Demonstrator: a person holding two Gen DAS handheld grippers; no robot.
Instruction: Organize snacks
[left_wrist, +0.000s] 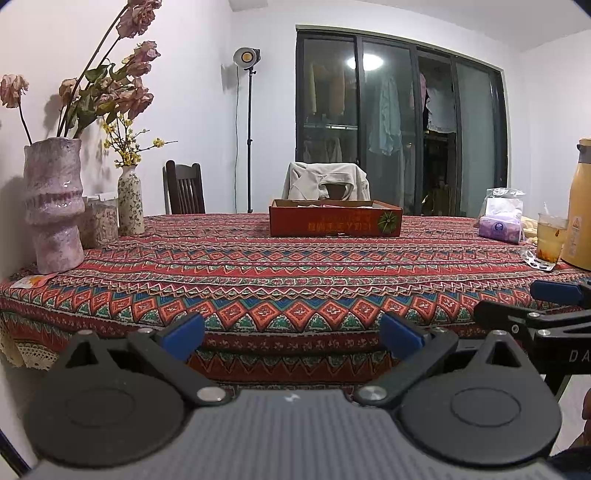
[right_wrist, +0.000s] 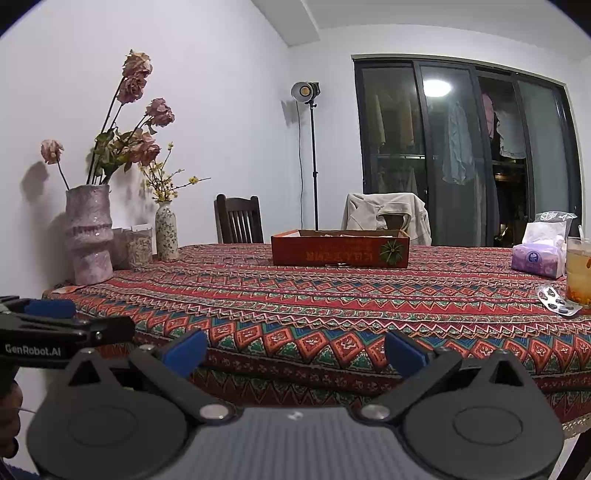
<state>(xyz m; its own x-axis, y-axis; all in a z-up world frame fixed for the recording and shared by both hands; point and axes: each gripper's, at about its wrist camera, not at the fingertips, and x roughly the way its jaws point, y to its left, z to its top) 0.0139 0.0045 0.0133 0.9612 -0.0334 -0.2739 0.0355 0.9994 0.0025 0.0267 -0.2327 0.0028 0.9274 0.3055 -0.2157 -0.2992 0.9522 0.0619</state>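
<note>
Straight ahead in the left wrist view, the red cardboard box (left_wrist: 335, 222) sits mid-table on the patterned tablecloth (left_wrist: 258, 273), its long side broadside to the camera, printing upside down; the left gripper (left_wrist: 291, 336) is spread wide, empty. From the right wrist, the box's near left corner angles slightly toward the camera, showing its open top; the right gripper (right_wrist: 295, 350) is likewise spread.

A cardboard tray (left_wrist: 335, 222) is set mid-surface (left_wrist: 258, 273), toward the far edge. Two vases (left_wrist: 53, 205) are placed at the left; a tissue pack (left_wrist: 501, 225), a drink cup (left_wrist: 550, 236) and a blister pack (left_wrist: 537, 263) at the right. Two chairs (left_wrist: 184, 190) are stood behind.
</note>
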